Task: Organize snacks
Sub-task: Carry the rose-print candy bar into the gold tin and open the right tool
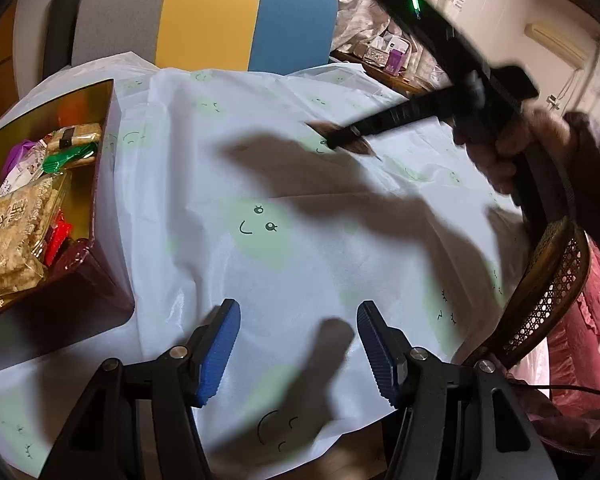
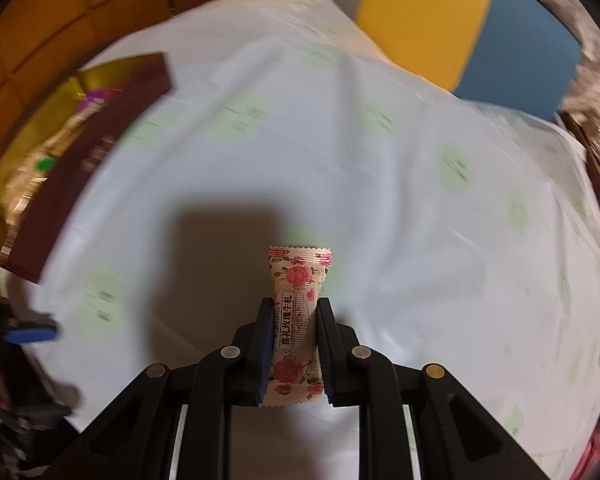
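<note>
Right tool point(image 2: 291, 322): clamped on pink rose-printed candy wrapper point(image 2: 298, 280), low centre | left tool point(image 1: 298, 346): half open, empty | gold-lined maroon box point(image 2: 100, 128): upper left | risk: slim wrapper slips mid-carry, falling onto bench short of box.

I see the worktop point(image 1: 300, 200) draped in a white plastic cloth point(image 1: 204, 264) printed with pale green smiley faces. Behind the worktop stands a chair back point(image 1: 204, 20) in grey, yellow and blue panels. To the right of the worktop there is a brown cane chair point(image 1: 556, 288), and beyond its far right corner a cluttered side shelf point(image 1: 384, 54).
</note>
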A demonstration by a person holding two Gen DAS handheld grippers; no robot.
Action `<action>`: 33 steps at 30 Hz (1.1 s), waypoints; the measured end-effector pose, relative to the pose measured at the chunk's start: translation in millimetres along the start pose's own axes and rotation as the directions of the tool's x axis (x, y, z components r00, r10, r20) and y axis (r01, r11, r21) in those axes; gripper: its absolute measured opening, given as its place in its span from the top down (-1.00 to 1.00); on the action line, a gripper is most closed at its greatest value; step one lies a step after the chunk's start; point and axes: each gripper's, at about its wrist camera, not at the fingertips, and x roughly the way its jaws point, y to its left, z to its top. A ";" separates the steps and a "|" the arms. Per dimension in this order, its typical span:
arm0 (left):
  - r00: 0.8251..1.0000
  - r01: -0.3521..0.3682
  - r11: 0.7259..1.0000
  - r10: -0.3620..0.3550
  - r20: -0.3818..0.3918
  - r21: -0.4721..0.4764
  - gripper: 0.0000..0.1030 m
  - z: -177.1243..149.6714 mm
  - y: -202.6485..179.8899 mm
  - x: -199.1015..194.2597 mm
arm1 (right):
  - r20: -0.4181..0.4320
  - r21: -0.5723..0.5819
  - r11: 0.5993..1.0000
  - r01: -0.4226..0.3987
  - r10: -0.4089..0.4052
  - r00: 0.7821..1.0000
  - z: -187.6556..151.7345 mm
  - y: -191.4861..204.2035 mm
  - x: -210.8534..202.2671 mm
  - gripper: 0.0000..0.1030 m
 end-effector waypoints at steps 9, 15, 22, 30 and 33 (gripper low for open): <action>0.999 0.037 0.999 -0.037 0.012 -0.025 -0.20 -1.2 9.5 -2.7 | 0.110 -0.181 0.955 -0.235 0.258 0.960 61.6 81.6 -43.0 0.62; 0.999 0.049 0.998 -0.049 0.018 -0.027 -0.20 -1.4 9.8 -3.6 | 0.095 -0.326 0.891 -0.316 0.363 0.927 100.5 139.4 -48.2 0.61; 0.997 0.075 0.996 -0.074 0.024 -0.043 -0.20 -1.9 13.4 -3.7 | 0.048 -0.388 0.846 -0.366 0.416 0.908 130.2 185.7 -17.2 0.61; 0.997 0.077 0.996 -0.076 0.028 -0.040 -0.23 -1.8 13.3 -3.3 | -0.002 -0.349 0.879 -0.326 0.347 0.938 129.8 190.7 27.7 0.53; 0.997 0.074 0.997 -0.073 0.029 -0.037 -0.23 -1.4 12.2 -3.5 | 0.005 -0.345 0.877 -0.334 0.357 0.934 128.1 187.5 24.6 0.47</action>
